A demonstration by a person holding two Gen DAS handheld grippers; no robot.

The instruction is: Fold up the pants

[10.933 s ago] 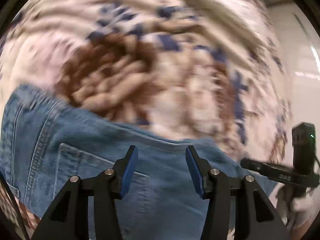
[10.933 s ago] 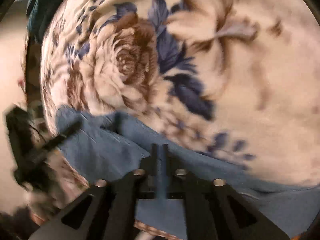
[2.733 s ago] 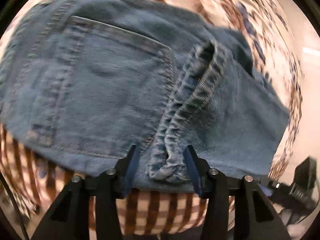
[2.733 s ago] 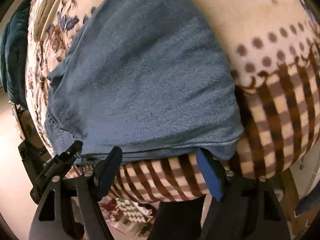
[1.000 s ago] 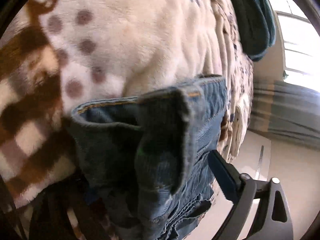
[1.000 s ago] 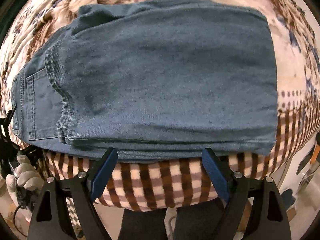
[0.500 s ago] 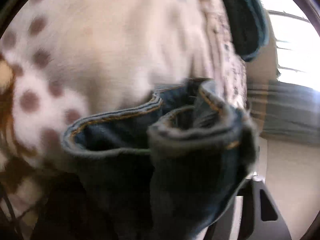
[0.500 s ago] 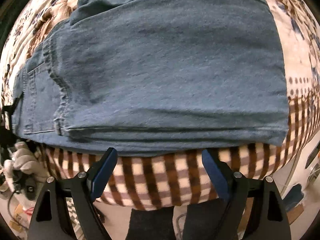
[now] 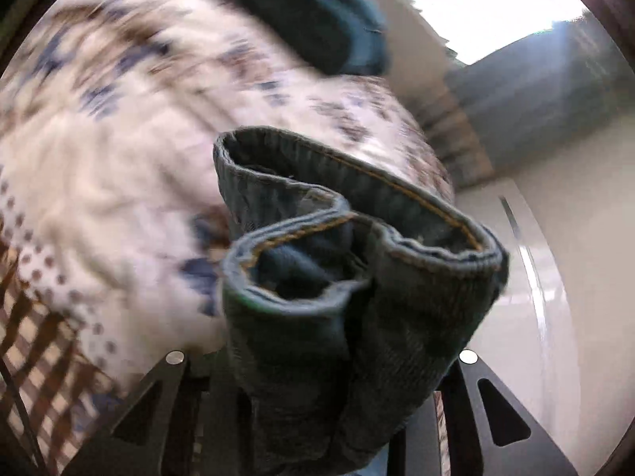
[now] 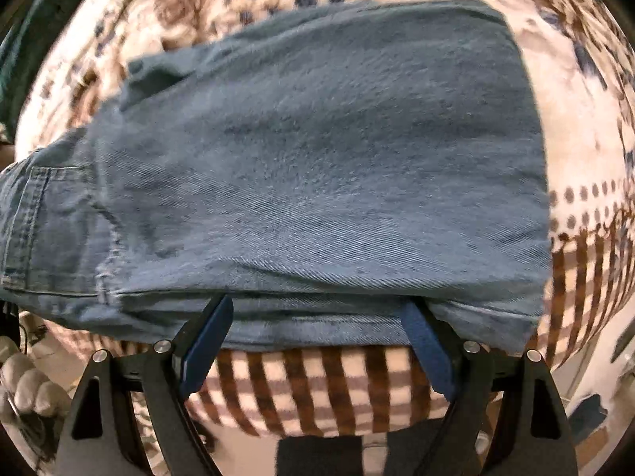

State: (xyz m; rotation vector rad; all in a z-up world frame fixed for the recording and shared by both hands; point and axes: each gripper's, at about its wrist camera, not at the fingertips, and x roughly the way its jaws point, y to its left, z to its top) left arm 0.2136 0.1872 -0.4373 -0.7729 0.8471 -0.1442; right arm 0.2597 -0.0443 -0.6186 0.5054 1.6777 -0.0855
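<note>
The bunched jeans [image 9: 357, 297] totally cover the left gripper [image 9: 321, 361] fingertips. Blanket [image 9: 119, 158] behind is just motion blur.

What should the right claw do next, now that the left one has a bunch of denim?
Probably close the right claw on the near edge of the jeans. Its jaws stand open astride that edge, gripping nothing, while the left claw, jaws just closed, has denim bunched between them. Lifting both ends together should keep the fold even.
</note>
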